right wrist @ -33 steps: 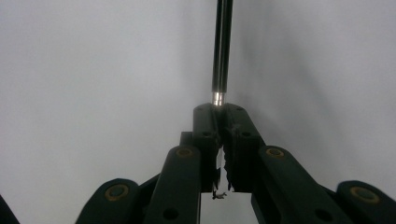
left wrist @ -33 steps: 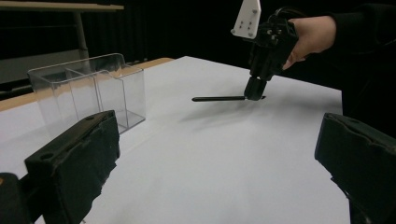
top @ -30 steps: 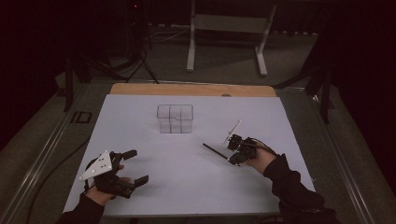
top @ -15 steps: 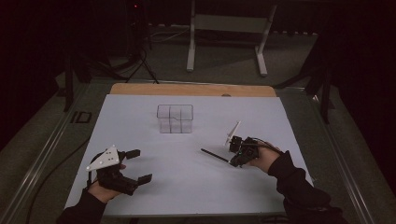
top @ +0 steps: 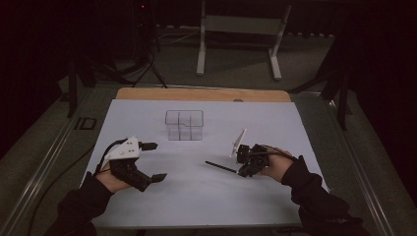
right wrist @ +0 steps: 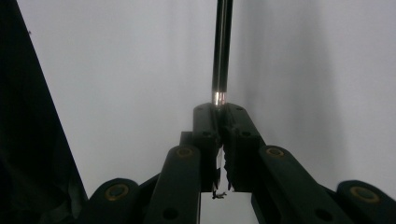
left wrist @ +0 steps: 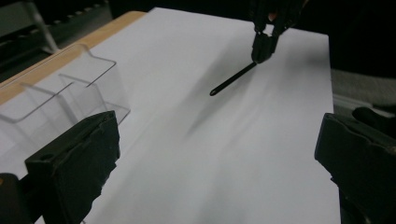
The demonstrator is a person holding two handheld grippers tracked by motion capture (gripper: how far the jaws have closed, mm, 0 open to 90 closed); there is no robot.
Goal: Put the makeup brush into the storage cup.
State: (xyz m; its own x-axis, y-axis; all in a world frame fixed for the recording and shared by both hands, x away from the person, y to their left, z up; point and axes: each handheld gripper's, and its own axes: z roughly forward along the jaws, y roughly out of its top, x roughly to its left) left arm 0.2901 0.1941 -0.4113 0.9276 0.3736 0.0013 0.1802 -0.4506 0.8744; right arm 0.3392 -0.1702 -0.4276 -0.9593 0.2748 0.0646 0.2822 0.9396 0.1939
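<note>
**Black pen held in the right tongs, left tongs spread wide**

While the bench (top: 147, 206) is covered by a white sheet, two pairs of tongs are held over it by a person whose dark sleeves enter from the near edge. The left tongs (top: 152, 161) are seen at the near left of the sheet, with their jaws spread wide and nothing between them; in the left gripper view the two black jaws stand far apart at the bottom corners. The right tongs (top: 242, 169) are held at the near right, and their jaws are closed tight on one end of a slim black pen (top: 221, 167). The pen is pointed away from the tongs toward the middle of the sheet, low over the surface; whether its tip touches the sheet cannot be told. In the right gripper view the pen (right wrist: 221, 51) is seen running straight up from the pinched jaws, with a silver band just above them. A clear plastic box (top: 184, 125) with inner dividers is set on the far middle part of the sheet, well apart from both tongs. A bare wooden edge (top: 196, 94) of the bench is left showing beyond the sheet.
</note>
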